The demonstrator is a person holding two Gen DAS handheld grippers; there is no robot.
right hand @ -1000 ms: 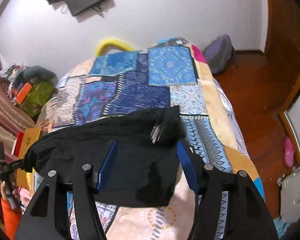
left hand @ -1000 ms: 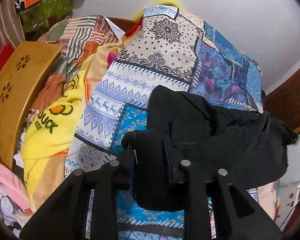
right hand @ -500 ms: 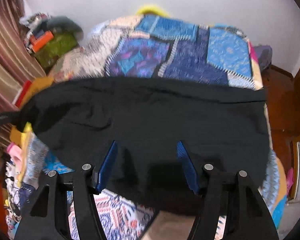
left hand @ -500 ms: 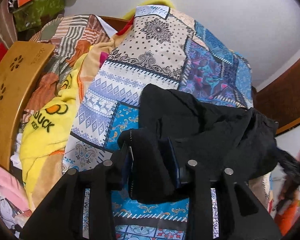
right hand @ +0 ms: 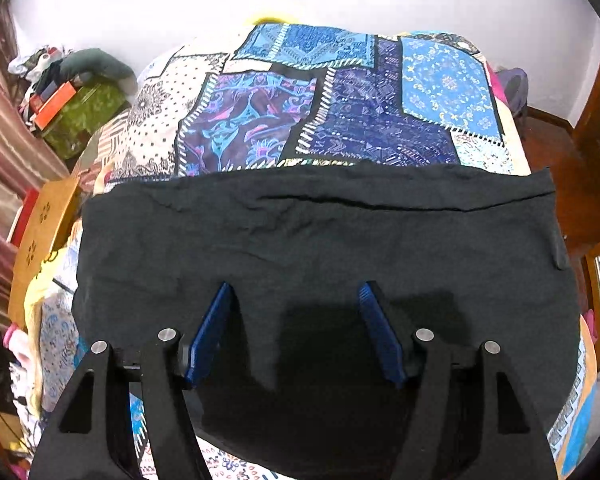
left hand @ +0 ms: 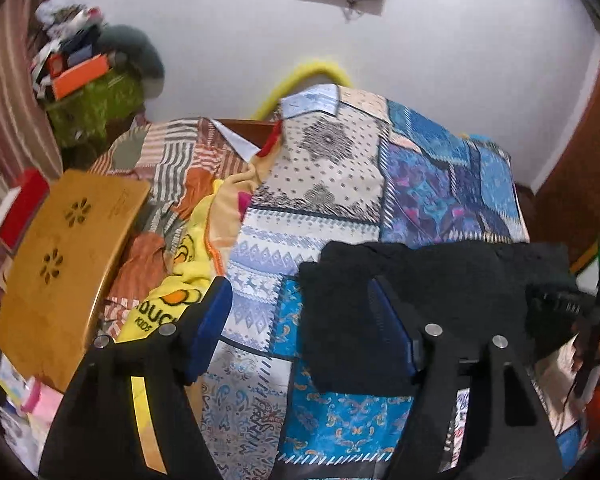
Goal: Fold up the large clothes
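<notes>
Black garment (right hand: 320, 240): matte, soft knit, lightly creased, lying spread in a broad rectangle across the near part of the bed, one raised fold line running along its far edge. Bed cover (right hand: 340, 112) beneath it is a smooth printed patchwork of blue, purple and cream panels. Right gripper (right hand: 294, 306) hangs over the cloth, ribbed blue pads (right hand: 210, 332) parted and not pressing on it; its jaws have just been opening a little. Left gripper (left hand: 300, 312) has jaws that have just been opening, now spread wide; the garment's bunched, thick left end (left hand: 352, 320) lies against the right-hand pad, unclamped, with bare patchwork showing between the fingers. Left of the bed: fluffy yellow duck-print blanket (left hand: 180, 292), curved wooden board (left hand: 64, 264) with flower-shaped cut-outs, green box (left hand: 96, 108) with an orange carton on top.
</notes>
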